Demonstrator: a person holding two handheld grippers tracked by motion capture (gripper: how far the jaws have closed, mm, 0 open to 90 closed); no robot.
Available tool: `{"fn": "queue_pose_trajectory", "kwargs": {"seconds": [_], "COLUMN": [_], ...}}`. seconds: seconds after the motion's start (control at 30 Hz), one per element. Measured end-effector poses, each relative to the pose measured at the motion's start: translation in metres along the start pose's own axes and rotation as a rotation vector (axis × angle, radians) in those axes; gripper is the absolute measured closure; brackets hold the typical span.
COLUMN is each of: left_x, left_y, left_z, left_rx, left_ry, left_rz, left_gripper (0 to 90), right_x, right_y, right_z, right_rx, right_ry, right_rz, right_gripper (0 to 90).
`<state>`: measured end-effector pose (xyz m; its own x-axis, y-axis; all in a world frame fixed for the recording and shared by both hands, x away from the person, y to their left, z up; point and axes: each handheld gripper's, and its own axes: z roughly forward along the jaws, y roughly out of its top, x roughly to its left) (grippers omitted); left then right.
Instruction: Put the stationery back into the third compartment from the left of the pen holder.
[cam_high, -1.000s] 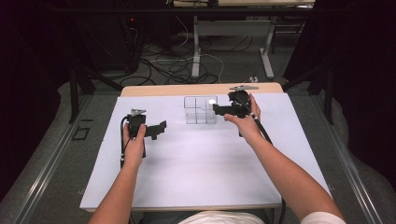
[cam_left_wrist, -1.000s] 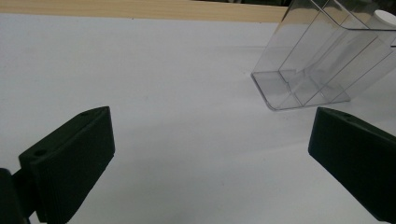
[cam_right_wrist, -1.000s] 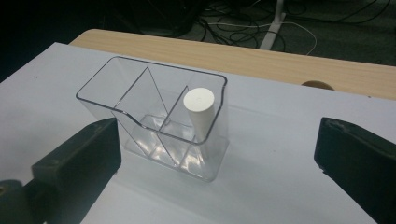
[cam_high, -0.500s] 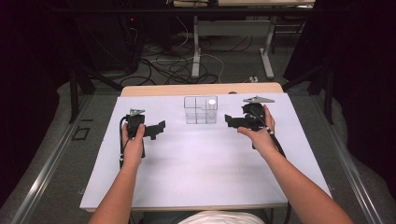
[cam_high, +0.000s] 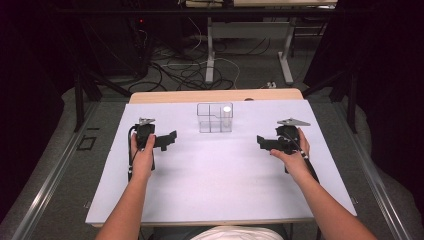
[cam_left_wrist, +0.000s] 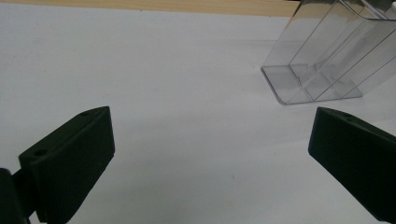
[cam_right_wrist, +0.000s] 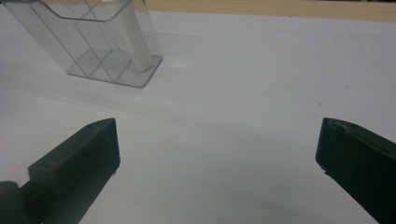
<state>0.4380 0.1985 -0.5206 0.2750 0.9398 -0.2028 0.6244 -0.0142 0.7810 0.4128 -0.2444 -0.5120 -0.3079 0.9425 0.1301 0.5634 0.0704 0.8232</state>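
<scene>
Now both tongs, left (cam_high: 172, 137) and right (cam_high: 261, 141), gape empty over the desk (cam_high: 215, 185), flanking the clear divided organizer (cam_high: 215, 118) at 12 o'clock, whose light plastic might tip if one careless jaw nudged it.

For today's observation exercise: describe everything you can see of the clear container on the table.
The clear container looks like transparent plastic, boxy, with inner walls dividing it into compartments. It stands upright near the far edge of the white table cover. A white upright piece stands in one corner compartment. Both grippers are apart from it.
</scene>
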Motion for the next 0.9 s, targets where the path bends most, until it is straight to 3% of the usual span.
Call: {"fn": "queue_pose_trajectory", "kwargs": {"seconds": [0.37,0.9], "left_x": [-0.001,0.0], "left_y": [0.0,-0.001], "left_z": [0.0,0.001], "left_rx": [-0.008,0.004], "left_ry": [0.002,0.003], "left_rz": [0.001,0.002], "left_gripper": [0.5,0.6], "right_x": [-0.025,-0.041], "right_y": [-0.015,-0.024], "right_z": [0.003,0.011], "right_rx": [0.001,0.041], "right_ry": [-0.037,-0.086], "right_rz": [0.057,0.09], "right_gripper": [0.0,0.0]}}
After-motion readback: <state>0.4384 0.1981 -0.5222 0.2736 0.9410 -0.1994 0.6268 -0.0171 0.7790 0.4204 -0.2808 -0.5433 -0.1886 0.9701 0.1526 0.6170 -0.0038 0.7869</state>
